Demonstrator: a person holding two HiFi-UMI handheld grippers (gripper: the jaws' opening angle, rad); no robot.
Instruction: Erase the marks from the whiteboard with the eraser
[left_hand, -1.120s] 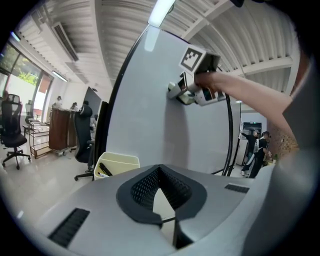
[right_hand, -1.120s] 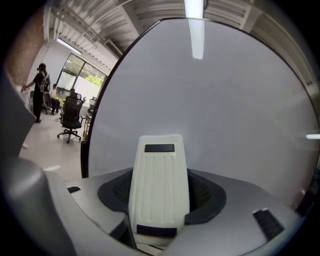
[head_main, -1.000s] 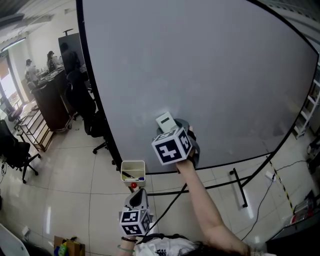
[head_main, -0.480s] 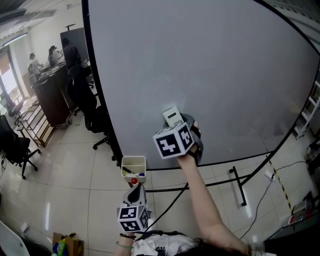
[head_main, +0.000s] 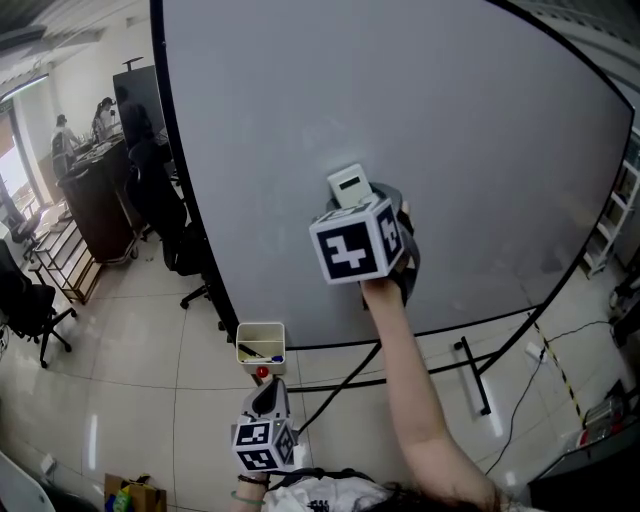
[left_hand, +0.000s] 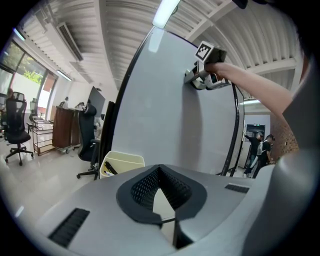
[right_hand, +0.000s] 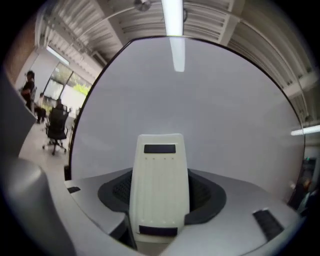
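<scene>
A large whiteboard (head_main: 400, 120) stands upright and fills the head view; I see no distinct marks on its grey-white face. My right gripper (head_main: 352, 192) is raised against the board and is shut on a cream eraser (head_main: 351, 185), whose ribbed back (right_hand: 159, 190) fills the middle of the right gripper view. The whiteboard (right_hand: 200, 115) lies right behind the eraser there. My left gripper (head_main: 262, 415) hangs low near my body, jaws shut with nothing between them (left_hand: 161, 212). The raised right gripper (left_hand: 202, 75) shows on the whiteboard (left_hand: 165, 110) in the left gripper view.
A cream bin (head_main: 260, 345) with pens hangs at the board's lower left corner, above a red knob. The board's black frame and stand legs (head_main: 480, 385) reach over the tiled floor. Office chairs (head_main: 30, 300), a dark desk and people stand at the far left.
My right gripper has carried the eraser up and a little to the right along the board. The left gripper has stayed low, almost in place.
</scene>
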